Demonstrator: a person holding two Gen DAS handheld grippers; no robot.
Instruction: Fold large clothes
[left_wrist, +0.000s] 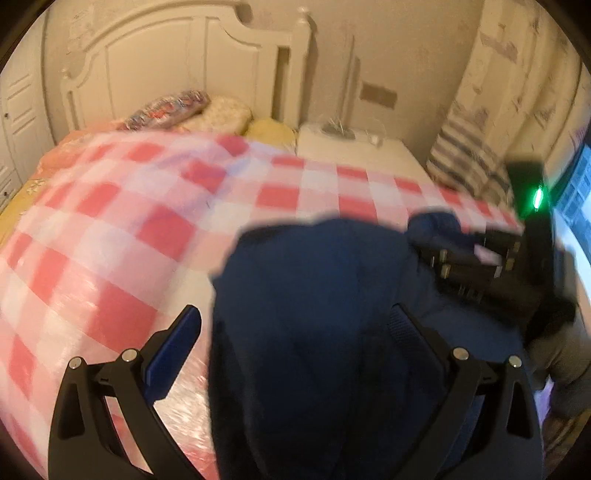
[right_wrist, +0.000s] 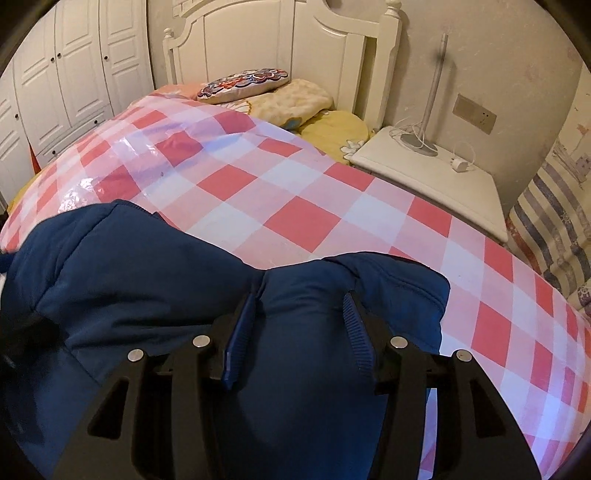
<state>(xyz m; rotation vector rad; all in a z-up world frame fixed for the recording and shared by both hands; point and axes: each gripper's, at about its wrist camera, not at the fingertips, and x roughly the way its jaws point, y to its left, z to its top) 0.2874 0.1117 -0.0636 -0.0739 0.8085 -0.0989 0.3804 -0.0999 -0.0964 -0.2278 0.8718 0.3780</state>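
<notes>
A large navy blue padded garment (left_wrist: 314, 332) lies bunched on the red-and-white checked bed cover (left_wrist: 147, 221). My left gripper (left_wrist: 295, 325) is wide open, and the garment fills the space between its fingers (left_wrist: 177, 350) without being pinched. The view is blurred. My right gripper (right_wrist: 303, 306) has its blue-padded fingers (right_wrist: 243, 325) closed partway on a thick fold of the same garment (right_wrist: 147, 277). The right gripper also shows in the left wrist view (left_wrist: 480, 262), at the garment's right side.
The checked cover (right_wrist: 314, 206) spreads over the bed. Pillows (right_wrist: 280, 92) and a white headboard (right_wrist: 280, 40) are at the far end. A white nightstand (right_wrist: 436, 184) with a lamp stands to the right. White wardrobes (right_wrist: 66, 74) line the left wall.
</notes>
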